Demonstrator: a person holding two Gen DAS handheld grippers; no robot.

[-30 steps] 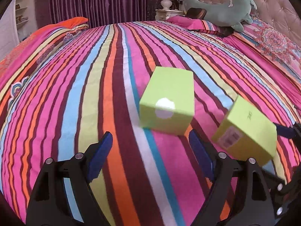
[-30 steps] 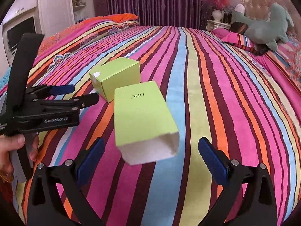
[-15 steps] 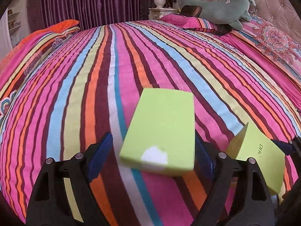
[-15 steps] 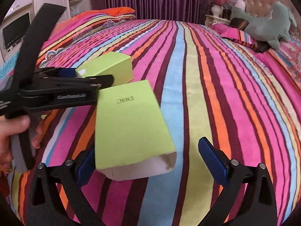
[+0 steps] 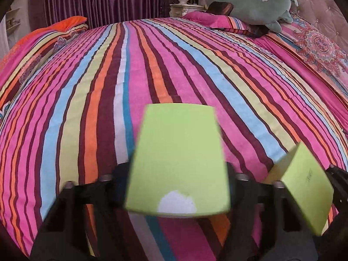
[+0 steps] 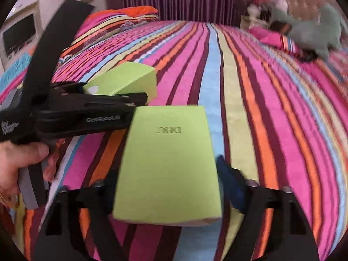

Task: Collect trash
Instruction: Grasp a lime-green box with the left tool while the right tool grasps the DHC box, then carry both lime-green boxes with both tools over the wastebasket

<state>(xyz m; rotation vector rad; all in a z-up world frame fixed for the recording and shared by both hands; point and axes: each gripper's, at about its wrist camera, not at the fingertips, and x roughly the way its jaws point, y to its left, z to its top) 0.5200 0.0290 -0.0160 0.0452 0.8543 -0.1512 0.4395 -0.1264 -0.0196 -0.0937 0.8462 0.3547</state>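
Bedspread [image 5: 91, 100], striped in pink, orange, blue and maroon, fills both views from edge to edge, with a green plush toy [image 5: 250, 6] at the upper right of the left view by the pillows. Two lime-green cardboard boxes are the trash here. The plain box [image 5: 178, 165], with a torn white patch on its near edge, sits at lower centre of the left view between the fingers of the left gripper [image 5: 174, 187]; those jaws are closing, their pads at the box's sides, though blur hides whether they press yet. The lettered box [image 6: 167, 165], embossed on top and open at its near end, sits at lower centre of the right view inside the right gripper [image 6: 167, 184], whose jaws are also closing; a blue pad shows just beside its right wall, contact unclear. A hand [image 6: 19, 163] at the left edge of that view holds the left tool. The step in hand looks like a double pick-up. Thin card will likely buckle, so I would squeeze only until the walls stop sliding, keep each box centred between the pads, and lift straight off the soft cover so neither box knocks the other.
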